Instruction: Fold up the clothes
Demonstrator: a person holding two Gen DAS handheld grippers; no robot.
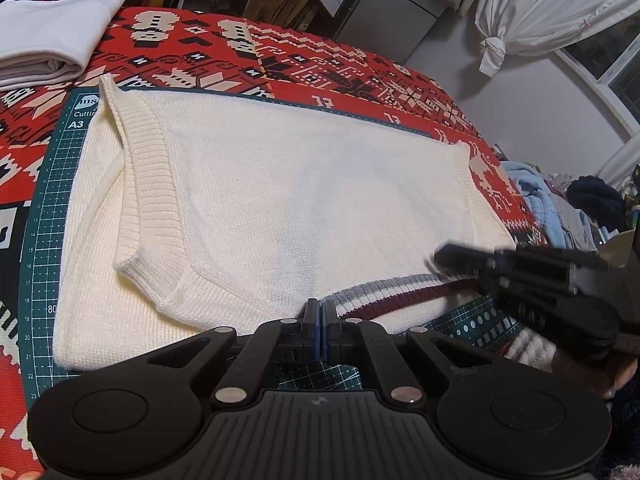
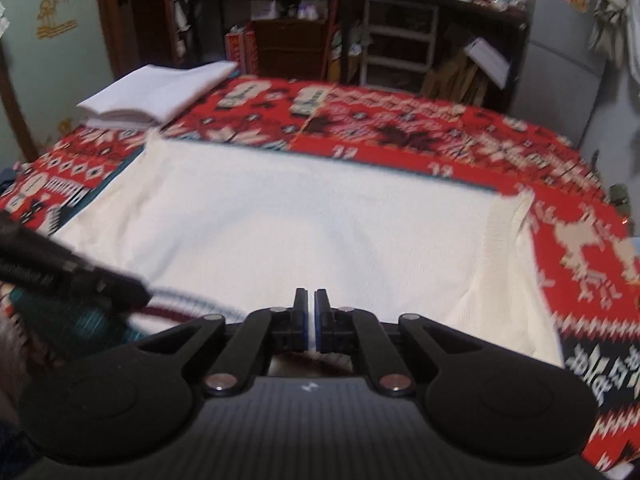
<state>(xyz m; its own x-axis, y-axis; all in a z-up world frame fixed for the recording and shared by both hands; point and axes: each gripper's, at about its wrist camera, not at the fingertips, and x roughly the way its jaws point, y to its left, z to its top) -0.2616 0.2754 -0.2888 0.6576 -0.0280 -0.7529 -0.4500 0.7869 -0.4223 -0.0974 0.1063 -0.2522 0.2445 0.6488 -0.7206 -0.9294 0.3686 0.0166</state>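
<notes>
Cream sweater (image 1: 280, 200) lies flat on a green cutting mat (image 1: 52, 216), and the mat sits on a red patterned cloth (image 1: 320, 64) that covers the desk. The sweater is partly folded, with one ribbed edge (image 1: 148, 184) turned over on top near the left side. Its collar (image 1: 384, 296) has grey, white and dark red stripes and lies at the near edge, just in front of the claws. The left claw (image 1: 321, 320) sits low at that near edge, right by the collar. Its two fingers are pressed together with almost no gap, and a bit of the knit seems to be right at the tips, but I cannot tell for sure if it is pinched. The right claw (image 2: 311, 312) is also at the near edge of the sweater. Its fingers are nearly together with a thin gap, and cream knit shows between and under them, but the picture is blurry, so I cannot tell if it has hold of the cloth. In the left view the right claw shows as a dark blurry shape above the collar on the right. A folded white cloth (image 2: 160, 92) rests on the far left corner of the desk, well apart from the sweater. A pile of blue and grey clothes (image 1: 560, 208) lies off the right side of the desk. Shelves (image 2: 400, 40) full of things stand behind the desk.
</notes>
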